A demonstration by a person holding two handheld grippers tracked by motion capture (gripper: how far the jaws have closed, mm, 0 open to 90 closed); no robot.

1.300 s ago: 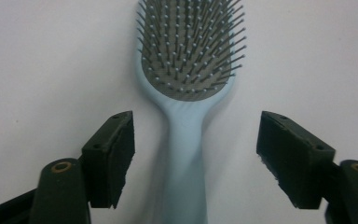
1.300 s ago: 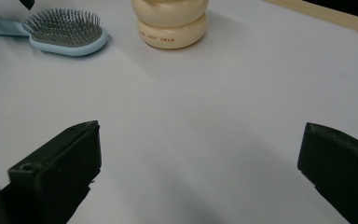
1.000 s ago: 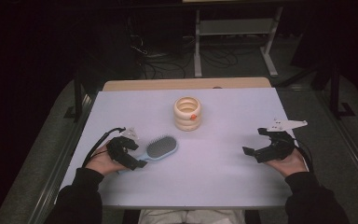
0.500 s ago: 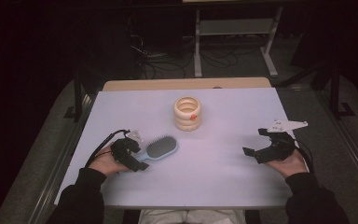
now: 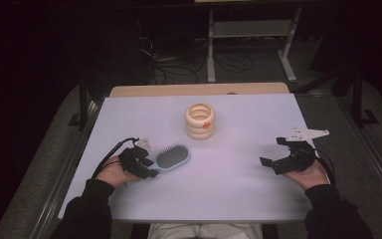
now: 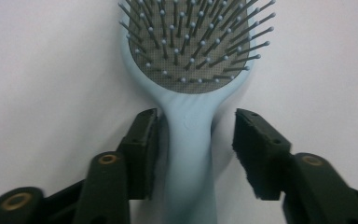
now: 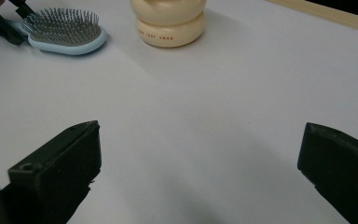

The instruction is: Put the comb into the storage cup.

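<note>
Black jaws of the left gripper stand to either side of the pale blue handle of a hairbrush that lies bristles up on the white table. They have just been closing in on it: in the left gripper view one pad lies against the handle, while a narrow gap shows between the handle and the other pad, so the brush is bracketed but not yet pinched. In the high view this gripper sits at the near left of the table, resting in the person's left hand, with the hairbrush pointing its bristled head away to the right and slightly farther off.

Farther back, near the middle of the table, stands a cream ridged cup with a small orange mark on its side, well apart from the brush.

At the near right, the right gripper is held just above the tabletop with its jaws wide apart and nothing between them.
</note>
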